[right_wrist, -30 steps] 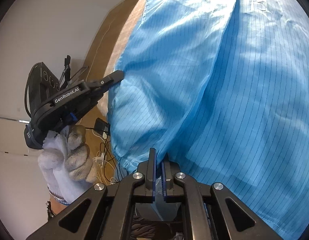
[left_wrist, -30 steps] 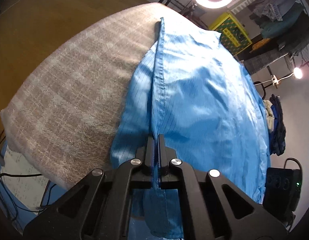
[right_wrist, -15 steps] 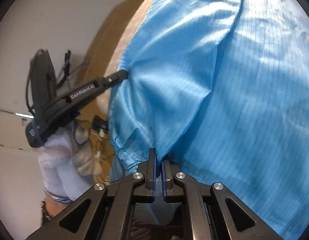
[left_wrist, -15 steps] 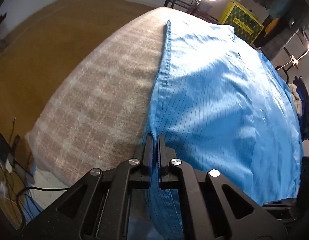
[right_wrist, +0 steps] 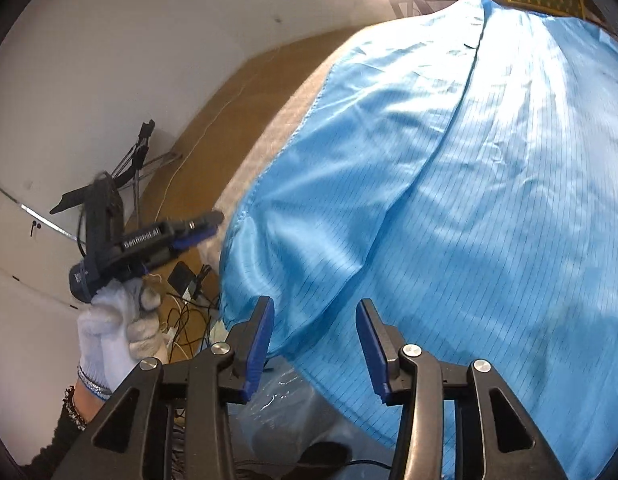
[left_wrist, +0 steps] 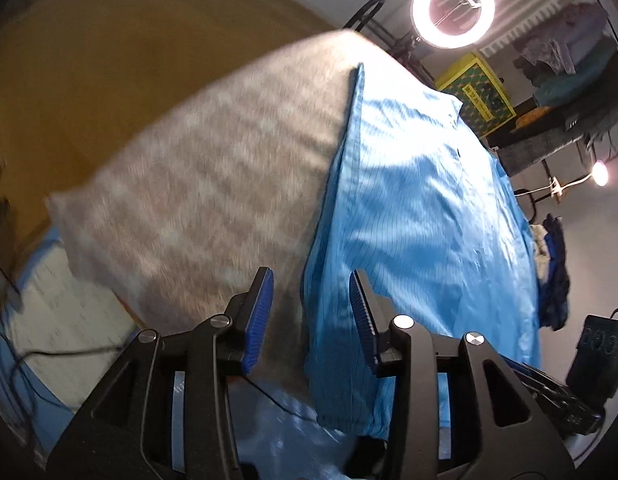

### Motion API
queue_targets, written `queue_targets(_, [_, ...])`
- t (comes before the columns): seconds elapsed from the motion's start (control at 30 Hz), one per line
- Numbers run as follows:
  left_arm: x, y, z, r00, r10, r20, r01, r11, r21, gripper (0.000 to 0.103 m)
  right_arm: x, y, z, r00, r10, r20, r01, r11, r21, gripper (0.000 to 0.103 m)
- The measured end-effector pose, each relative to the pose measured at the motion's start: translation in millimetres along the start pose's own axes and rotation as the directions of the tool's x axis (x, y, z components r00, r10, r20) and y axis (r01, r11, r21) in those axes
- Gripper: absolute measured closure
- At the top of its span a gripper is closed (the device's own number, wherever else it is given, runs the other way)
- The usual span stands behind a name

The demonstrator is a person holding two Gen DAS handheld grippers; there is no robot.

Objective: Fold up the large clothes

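Both grippers had been pinched shut on the hem of the blue garment a second before; now the jaws of each were opening, and the cloth had dropped free of the pads. My left gripper stood about half open, with the garment's near corner hanging in the gap but pressed by neither pad. My right gripper was much the same, half open over the hem, holding nothing. The garment lay ahead of both, spread on the grey plaid blanket, its near edge drooping over the table's rim below my fingers.

What worried me: that overhanging hem could slide off and drag the smoothed panel askew (the fabric looked slick). A pad could also snag the corner as I drew back, since it sat right between the left jaws.

Left of my left gripper was bare blanket, plenty of room. Beneath the edge lay cables and a plastic bag, so low moves were cramped. My gloved left hand was well clear of the cloth.
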State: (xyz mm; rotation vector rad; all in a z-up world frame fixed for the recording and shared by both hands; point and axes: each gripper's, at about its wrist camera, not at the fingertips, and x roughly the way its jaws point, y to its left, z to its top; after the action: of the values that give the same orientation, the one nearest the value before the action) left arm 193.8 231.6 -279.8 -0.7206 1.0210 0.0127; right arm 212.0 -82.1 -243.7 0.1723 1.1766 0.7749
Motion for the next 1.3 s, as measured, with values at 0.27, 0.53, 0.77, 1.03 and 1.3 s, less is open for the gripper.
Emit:
queue_targets(0.27, [25,0,-2,0.994,-0.087,-0.073,0.082,0.995,-0.064,0.063,24,17,8,1.0,-0.003,-0.009,0.003,1.0,-0.02,0.061])
queue_targets(0.53, [26,9,1,0.989,-0.137,-0.062,0.128,0.983,-0.129,0.063,42,25,4,0.999,-0.027,-0.028,0.025,0.998,-0.054,0.066])
queue_targets(0.77, [29,-1,1,0.988,-0.136,-0.074,0.129,0.987,-0.093,0.063,64,21,-1,0.995,-0.06,-0.078,0.056,0.997,-0.049,0.068])
queue_targets(1.03, [33,-25,-2,0.983,-0.164,-0.078,0.163,0.986,-0.026,0.1,68,22,-2,0.995,-0.065,-0.078,0.061,0.997,-0.048,0.068])
queue_targets(1.3, [5,-63,-11,0.994,-0.112,0.016,0.109,0.982,0.154,0.102,41,-9,16,0.996,0.068,-0.062,-0.058,0.987,0.152,0.063])
